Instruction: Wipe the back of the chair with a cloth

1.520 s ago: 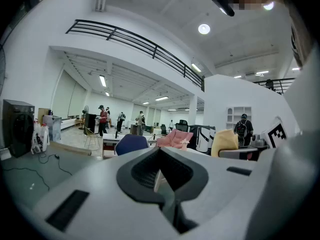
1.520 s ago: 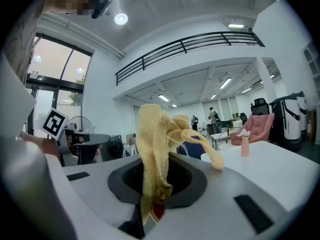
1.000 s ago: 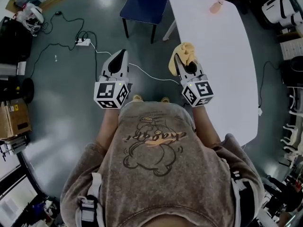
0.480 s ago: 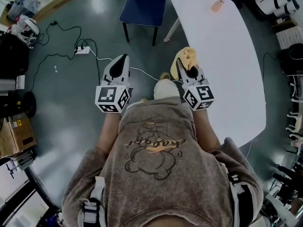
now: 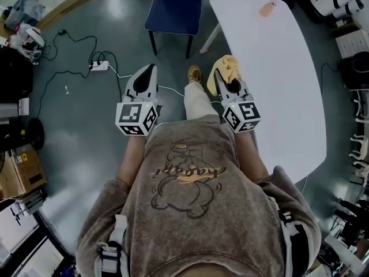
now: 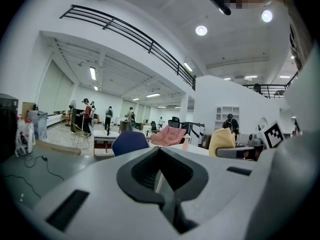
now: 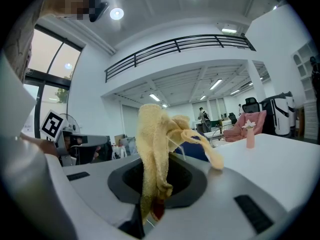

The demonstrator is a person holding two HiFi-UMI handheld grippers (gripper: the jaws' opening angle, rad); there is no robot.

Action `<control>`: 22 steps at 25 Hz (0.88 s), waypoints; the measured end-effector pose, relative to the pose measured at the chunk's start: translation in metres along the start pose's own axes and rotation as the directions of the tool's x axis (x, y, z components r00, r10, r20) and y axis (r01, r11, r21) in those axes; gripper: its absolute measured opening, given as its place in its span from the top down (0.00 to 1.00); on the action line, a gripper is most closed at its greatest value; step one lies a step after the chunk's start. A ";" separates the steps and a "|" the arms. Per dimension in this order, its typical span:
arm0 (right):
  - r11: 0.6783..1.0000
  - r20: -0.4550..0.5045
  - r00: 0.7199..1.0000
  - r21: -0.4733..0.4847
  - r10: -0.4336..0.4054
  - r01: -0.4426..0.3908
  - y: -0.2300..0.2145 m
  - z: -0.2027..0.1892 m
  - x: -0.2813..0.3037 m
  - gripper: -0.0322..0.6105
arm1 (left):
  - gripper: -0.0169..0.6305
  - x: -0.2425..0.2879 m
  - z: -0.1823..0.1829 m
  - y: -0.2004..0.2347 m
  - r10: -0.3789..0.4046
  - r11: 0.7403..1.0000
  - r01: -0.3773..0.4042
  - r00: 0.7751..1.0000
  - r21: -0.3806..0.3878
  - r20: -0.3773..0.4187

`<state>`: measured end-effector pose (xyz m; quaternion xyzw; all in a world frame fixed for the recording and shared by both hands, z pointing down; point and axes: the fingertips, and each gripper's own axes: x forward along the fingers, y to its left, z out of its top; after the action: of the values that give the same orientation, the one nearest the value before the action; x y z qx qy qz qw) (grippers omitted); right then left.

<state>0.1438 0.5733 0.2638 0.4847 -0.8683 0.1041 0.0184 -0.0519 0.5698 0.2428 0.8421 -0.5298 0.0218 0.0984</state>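
Right gripper [image 7: 150, 211] pinches the yellow cloth [image 7: 155, 134], which we carry ready for wiping; left gripper [image 6: 168, 204] pressed together, empty. Blue chair [image 5: 173, 7] stands well ahead beside the table [image 5: 271, 68], not yet reached.

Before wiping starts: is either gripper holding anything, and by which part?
Right gripper pinches the yellow cloth by its lower end, the rest loose above. Left gripper is shut, holding nothing.

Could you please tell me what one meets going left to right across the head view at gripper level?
Power strip, left gripper, shoe, right gripper holding the yellow cloth, white table.
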 end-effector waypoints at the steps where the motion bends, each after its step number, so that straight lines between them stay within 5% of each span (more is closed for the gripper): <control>1: 1.000 0.002 1.000 0.003 0.000 0.000 -0.005 0.001 0.006 0.84 | 0.96 0.007 0.001 0.003 0.002 1.000 -0.002 1.000 0.000 -0.002; 11: 0.999 -0.006 0.999 0.028 0.041 -0.040 -0.061 0.018 0.115 0.84 | 0.96 0.110 0.016 0.062 0.037 0.999 -0.038 0.999 -0.001 -0.033; 22: 0.995 -0.022 0.995 0.023 0.094 -0.093 -0.175 0.086 0.258 0.84 | 0.96 0.289 0.084 0.115 0.064 0.998 -0.064 0.998 -0.022 -0.011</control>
<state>0.1612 0.2514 0.2425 0.4426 -0.8884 0.1202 0.0183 -0.0339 0.2490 0.2173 0.8234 -0.5563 0.0233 0.1096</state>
